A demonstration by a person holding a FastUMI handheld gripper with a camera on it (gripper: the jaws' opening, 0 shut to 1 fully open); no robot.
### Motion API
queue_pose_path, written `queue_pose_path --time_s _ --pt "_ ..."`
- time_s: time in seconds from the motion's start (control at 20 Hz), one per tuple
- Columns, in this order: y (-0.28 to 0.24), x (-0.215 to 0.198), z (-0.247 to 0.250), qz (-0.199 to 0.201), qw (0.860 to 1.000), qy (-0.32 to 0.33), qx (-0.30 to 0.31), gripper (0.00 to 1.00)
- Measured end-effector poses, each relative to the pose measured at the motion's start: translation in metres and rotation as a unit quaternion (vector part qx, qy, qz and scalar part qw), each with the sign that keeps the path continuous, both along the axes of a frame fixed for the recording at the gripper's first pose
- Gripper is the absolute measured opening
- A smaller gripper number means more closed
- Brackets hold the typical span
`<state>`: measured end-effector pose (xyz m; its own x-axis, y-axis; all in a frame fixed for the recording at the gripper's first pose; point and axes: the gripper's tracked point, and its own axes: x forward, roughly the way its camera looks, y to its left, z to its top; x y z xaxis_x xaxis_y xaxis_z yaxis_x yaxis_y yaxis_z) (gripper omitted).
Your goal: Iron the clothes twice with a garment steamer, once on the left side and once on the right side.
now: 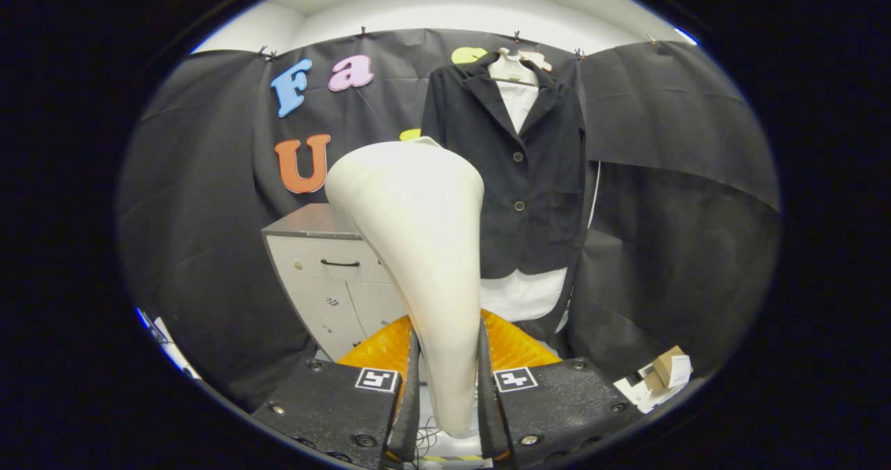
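While I watch from the remote station, the hand-held gripper (447, 379) stands clamped on the garment steamer (418, 247), both fingers pressed against the narrow lower handle, one on each side. That waist is where I would keep my hold: the cream shell looks hard, smooth and likely slick, so a grip higher on the flaring body would probably slide. I judge the unit stiff and moderately heavy, top-weighted toward the broad head that rises ahead of the fingers and tilts slightly left; a thin cord shows below the handle and may drag.

Just behind the fingers lies something ribbed and orange, which I cannot identify. Beyond and left of the steamer stands a pale cabinet (327, 275) with a dark handle. A small carton (669, 367) rests low on the right.

Farthest back, the dark jacket (522, 170) hangs on a hanger against the booth wall, buttoned over a white shirt (518, 292) whose hem shows beneath. Soft, limp cloth; it will likely swing under pressure.
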<state>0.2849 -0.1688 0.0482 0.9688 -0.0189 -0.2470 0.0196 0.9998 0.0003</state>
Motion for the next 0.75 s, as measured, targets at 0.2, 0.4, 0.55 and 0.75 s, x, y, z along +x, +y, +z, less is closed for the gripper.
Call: queue_pose_path --time_s 0.2,0.4,0.55,0.75 --pt "-0.0012 -0.0008 -0.0010 -0.009 1.000 0.000 0.004 0.37" --pt "-0.0021 -0.0028 -0.0023 -0.017 1.000 0.004 0.004 0.37" --pt "-0.0031 -0.0029 -0.0028 -0.020 1.000 0.005 0.003 0.37" --pt "-0.0027 -0.0034 -0.0036 -0.020 1.000 0.006 0.003 0.37"
